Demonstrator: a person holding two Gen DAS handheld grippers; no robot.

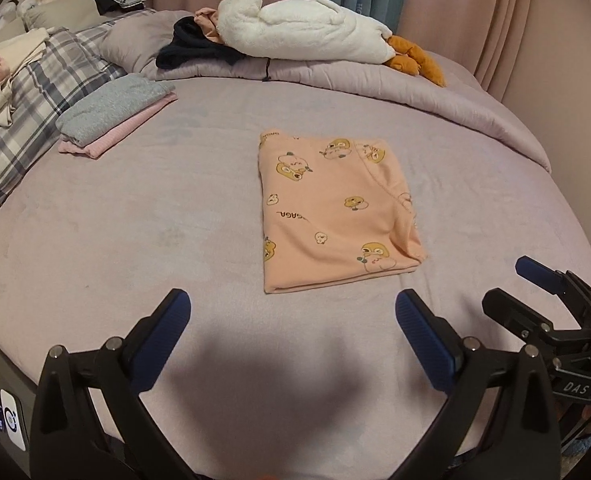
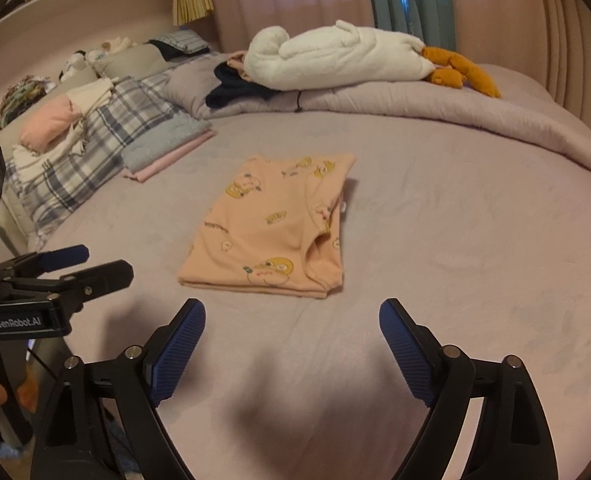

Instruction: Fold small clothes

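**Peach garment folded, both grippers empty above the bed**

The bed [image 1: 135, 240] takes up most of the room from where I stand, its mauve sheet smooth across the middle, probably kept bare as a folding surface. The quilt [image 1: 415, 92] is pushed back along the far edge, and a white plush goose [image 1: 307, 32] lies on top of it, out of the way. On the left, a plaid pillow [image 1: 51, 92] carries loose laundry, and just beside it a folded stack [image 1: 111, 116] sits grey on pink; that looks like the finished pile.

The peach printed garment [image 1: 331, 216] lies flat in a tidy rectangle at the centre of the sheet, well apart from the stack, touched by nothing. I judge its folding done, with a move to the pile likely next.

The left gripper [image 1: 293, 308] and the right gripper [image 2: 291, 316] both hang short of its near edge, jaws spread wide with only sheet between them.

Writing: "SAGA" runs upside down across the garment; "GenRobot.AI" and "DAS" mark the gripper bodies
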